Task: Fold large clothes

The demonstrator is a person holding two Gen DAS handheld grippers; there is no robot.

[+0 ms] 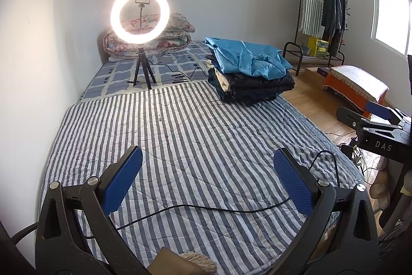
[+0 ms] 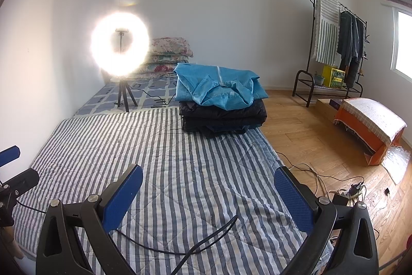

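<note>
Clothes pile (image 2: 221, 102) on striped quilt (image 2: 164, 172) — both grippers (image 1: 207, 179) (image 2: 208, 195) wide apart, empty.

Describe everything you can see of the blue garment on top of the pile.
The blue garment is bright turquoise, of thin cloth with a faint fine check. A pale strip runs down its middle. It lies roughly folded and rumpled, with loose folds bunched toward the front, on top of a pile of dark clothes at the striped bed's right edge. No claw touches it.
</note>
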